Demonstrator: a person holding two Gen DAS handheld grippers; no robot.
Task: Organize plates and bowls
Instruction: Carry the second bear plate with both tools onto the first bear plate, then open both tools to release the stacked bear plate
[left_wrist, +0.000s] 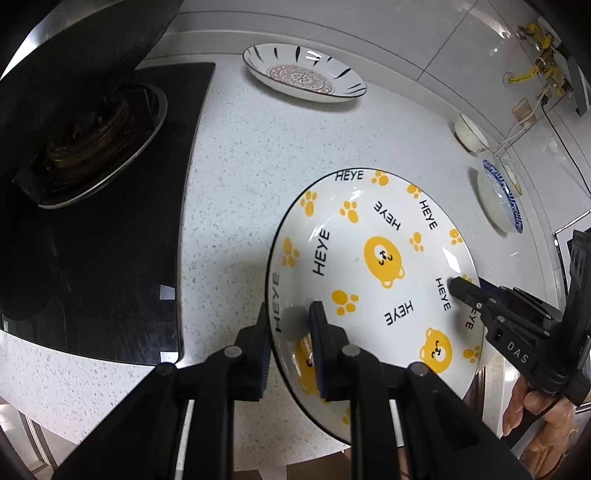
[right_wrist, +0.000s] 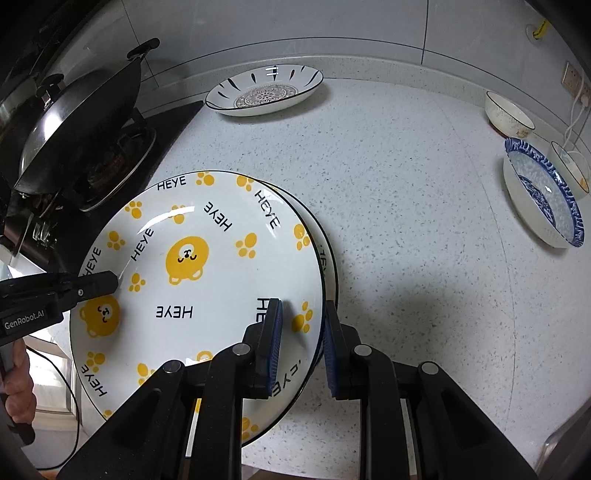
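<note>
A white plate with yellow bears and "HEYE" lettering (left_wrist: 373, 266) (right_wrist: 199, 273) is held over the speckled counter, above a second matching plate (right_wrist: 330, 258) whose rim shows at its right. My left gripper (left_wrist: 290, 321) is shut on the top plate's left rim. My right gripper (right_wrist: 303, 321) straddles its right rim, one finger over the plate and one outside; in the left wrist view its tip (left_wrist: 460, 288) rests on the rim. How firmly it pinches is unclear.
A striped plate with a floral centre (left_wrist: 304, 74) (right_wrist: 264, 92) lies at the counter's back. A blue-rimmed bowl (right_wrist: 543, 192) and two small white bowls (right_wrist: 508, 114) stand at the right. A black stove with a wok (right_wrist: 74, 122) is at the left.
</note>
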